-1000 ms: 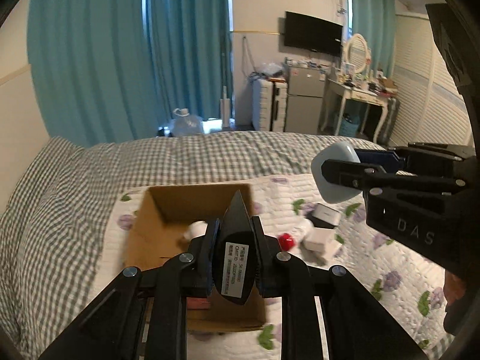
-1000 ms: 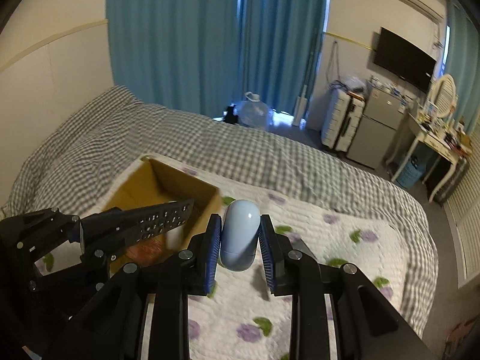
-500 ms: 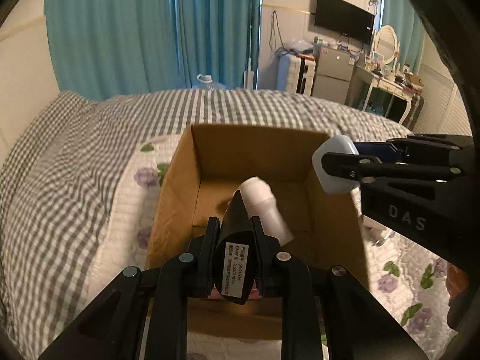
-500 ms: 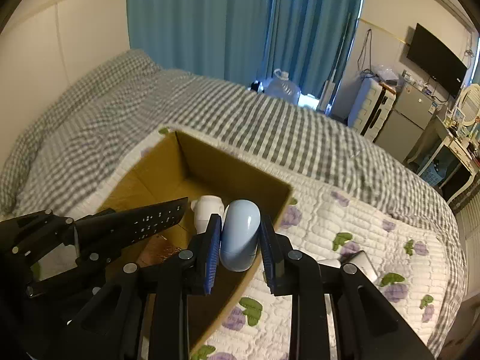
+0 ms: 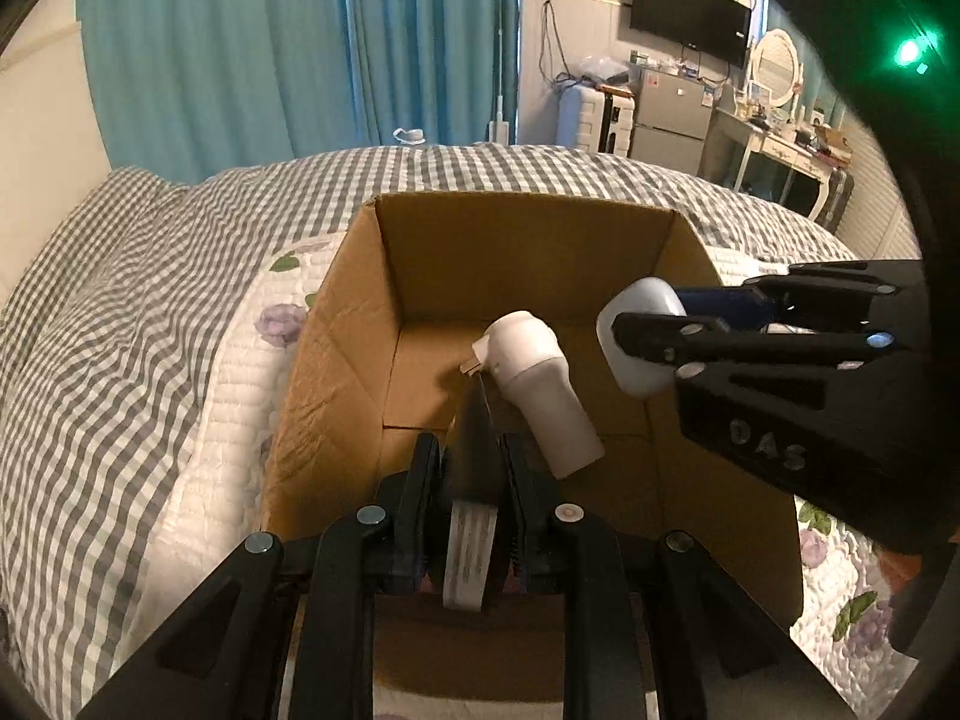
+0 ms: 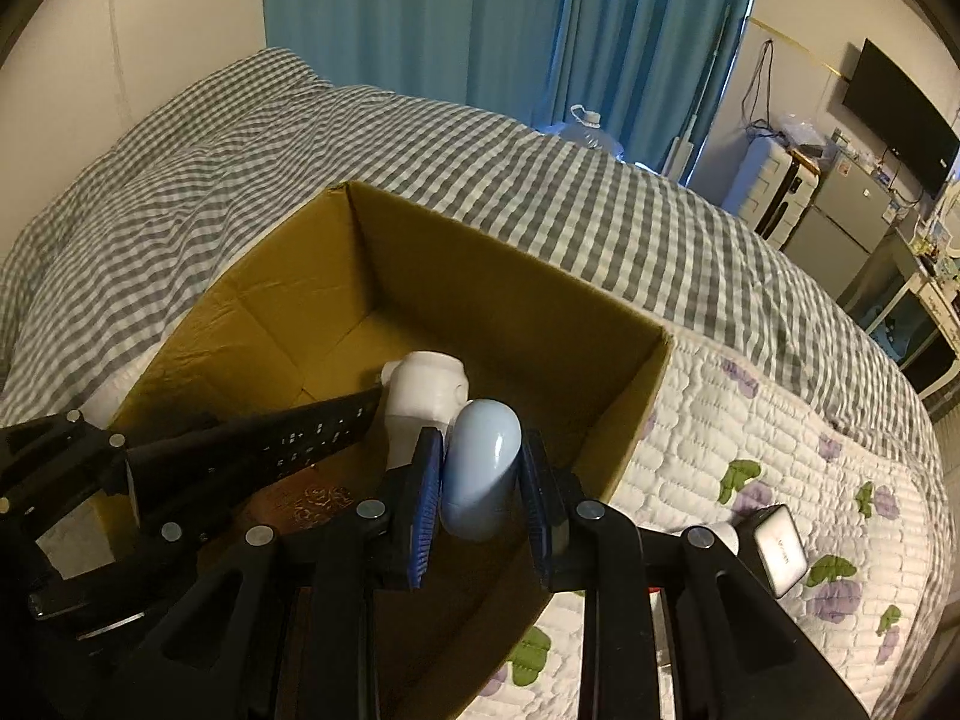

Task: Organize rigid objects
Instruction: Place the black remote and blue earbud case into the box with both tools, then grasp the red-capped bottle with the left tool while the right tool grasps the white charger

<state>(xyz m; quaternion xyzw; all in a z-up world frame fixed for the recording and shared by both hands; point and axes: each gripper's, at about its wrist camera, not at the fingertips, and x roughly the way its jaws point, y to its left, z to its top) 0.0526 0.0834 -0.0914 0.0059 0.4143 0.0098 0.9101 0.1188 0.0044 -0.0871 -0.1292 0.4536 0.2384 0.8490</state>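
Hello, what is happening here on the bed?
A person is tidying things into a cardboard box on the bed. The left tongs grip a black remote; the right tongs grip a pale blue case. Both hang over the open box, nothing released yet. A white bottle already lies inside.

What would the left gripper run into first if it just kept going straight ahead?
Probably the white bottle lying in the cardboard box. The remote held in the left gripper already points at it, tip seemingly close; depth is hard to judge.
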